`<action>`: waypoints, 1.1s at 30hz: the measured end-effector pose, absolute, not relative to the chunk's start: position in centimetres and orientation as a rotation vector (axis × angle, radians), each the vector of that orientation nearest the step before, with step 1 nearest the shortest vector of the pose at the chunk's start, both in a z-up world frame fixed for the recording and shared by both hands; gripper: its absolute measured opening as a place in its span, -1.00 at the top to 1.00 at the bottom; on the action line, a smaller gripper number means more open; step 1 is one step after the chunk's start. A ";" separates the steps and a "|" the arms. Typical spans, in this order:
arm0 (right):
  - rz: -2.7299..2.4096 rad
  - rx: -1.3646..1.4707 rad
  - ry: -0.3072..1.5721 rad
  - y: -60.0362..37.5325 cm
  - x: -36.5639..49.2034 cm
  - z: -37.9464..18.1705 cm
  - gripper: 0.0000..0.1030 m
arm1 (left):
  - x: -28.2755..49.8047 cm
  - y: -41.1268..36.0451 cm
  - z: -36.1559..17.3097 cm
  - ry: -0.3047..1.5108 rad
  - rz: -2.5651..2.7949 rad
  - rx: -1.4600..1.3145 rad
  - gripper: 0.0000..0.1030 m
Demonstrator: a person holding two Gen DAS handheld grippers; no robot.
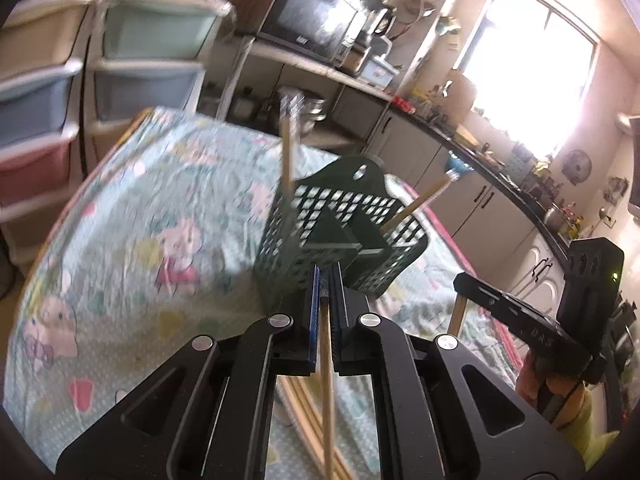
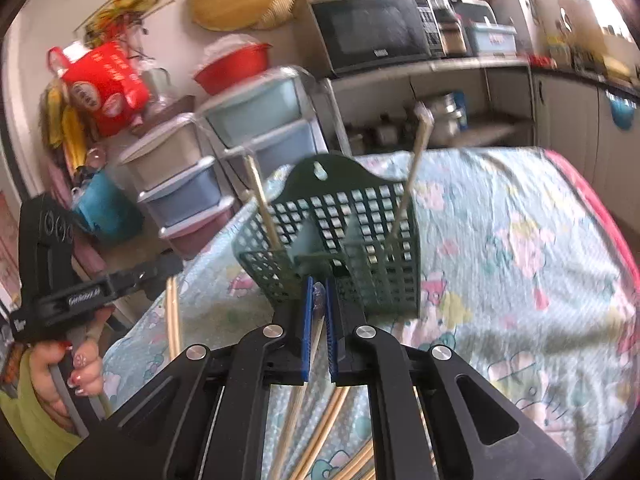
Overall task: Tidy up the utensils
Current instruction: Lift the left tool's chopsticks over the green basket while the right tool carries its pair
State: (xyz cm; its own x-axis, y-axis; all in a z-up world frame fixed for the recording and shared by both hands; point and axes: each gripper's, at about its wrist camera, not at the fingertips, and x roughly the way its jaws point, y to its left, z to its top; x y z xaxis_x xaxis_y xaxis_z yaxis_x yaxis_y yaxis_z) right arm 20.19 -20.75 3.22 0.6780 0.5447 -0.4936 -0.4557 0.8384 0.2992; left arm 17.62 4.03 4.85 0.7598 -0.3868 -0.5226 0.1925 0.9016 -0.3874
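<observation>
Left wrist view: left gripper [image 1: 327, 280] clamped on one bamboo chopstick [image 1: 329, 380]; green slotted basket [image 1: 340, 236] just past its tips at 12 o'clock, two sticks already inside. Risk: thin stick pivots between the pads and misses the compartment. Right wrist view: right gripper [image 2: 318, 292] pinches another stick [image 2: 316, 332], basket at 12 o'clock on flowered cloth [image 2: 520, 260]; it could snag the rim.
</observation>
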 end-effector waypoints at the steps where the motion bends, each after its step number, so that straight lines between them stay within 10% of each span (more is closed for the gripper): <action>1: 0.572 0.156 0.587 -20.8 19.7 3.7 0.88 | 17.6 3.9 5.3 0.627 -0.325 -0.318 0.96; 33: 0.502 0.087 0.213 -21.8 17.8 16.1 0.89 | 19.3 -2.6 18.9 0.329 -0.459 -0.211 0.96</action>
